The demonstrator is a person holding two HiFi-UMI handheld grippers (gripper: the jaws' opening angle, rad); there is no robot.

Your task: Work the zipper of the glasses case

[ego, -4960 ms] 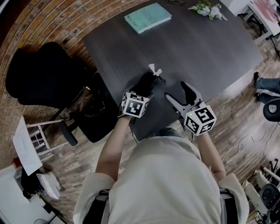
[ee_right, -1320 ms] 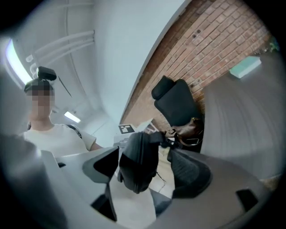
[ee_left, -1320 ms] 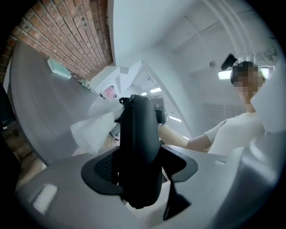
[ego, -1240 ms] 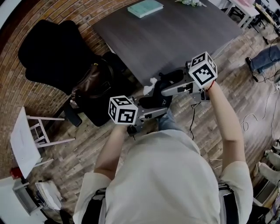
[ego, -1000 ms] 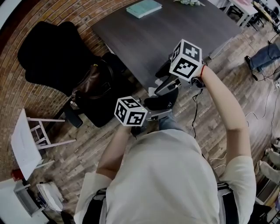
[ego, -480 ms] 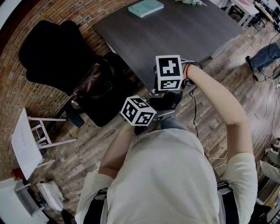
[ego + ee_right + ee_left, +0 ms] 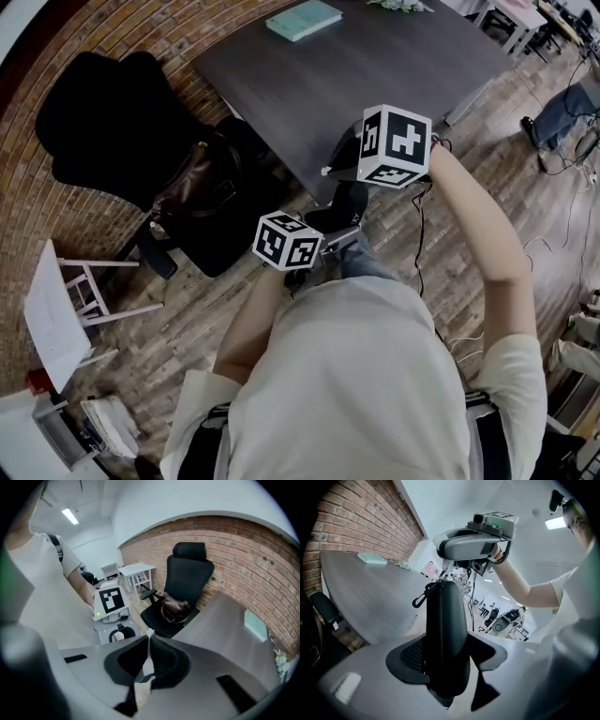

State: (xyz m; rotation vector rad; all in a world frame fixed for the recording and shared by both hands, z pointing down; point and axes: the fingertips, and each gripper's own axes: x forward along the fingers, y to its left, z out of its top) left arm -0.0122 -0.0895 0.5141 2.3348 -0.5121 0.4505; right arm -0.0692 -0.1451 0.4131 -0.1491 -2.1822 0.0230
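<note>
Glasses case (image 7: 445,630) is in the air just off the near edge of the table (image 7: 375,66), clamped across its body by my left gripper (image 7: 445,660). My right gripper (image 7: 147,657) is pinched tight on the white zipper tab (image 7: 150,632) at the case's far end.

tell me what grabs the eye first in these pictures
The black glasses case is clamped in the left gripper, held in the air just off the edge of the dark table. At its top end, the right gripper has just closed its jaws on the case's white pull tab.
</note>
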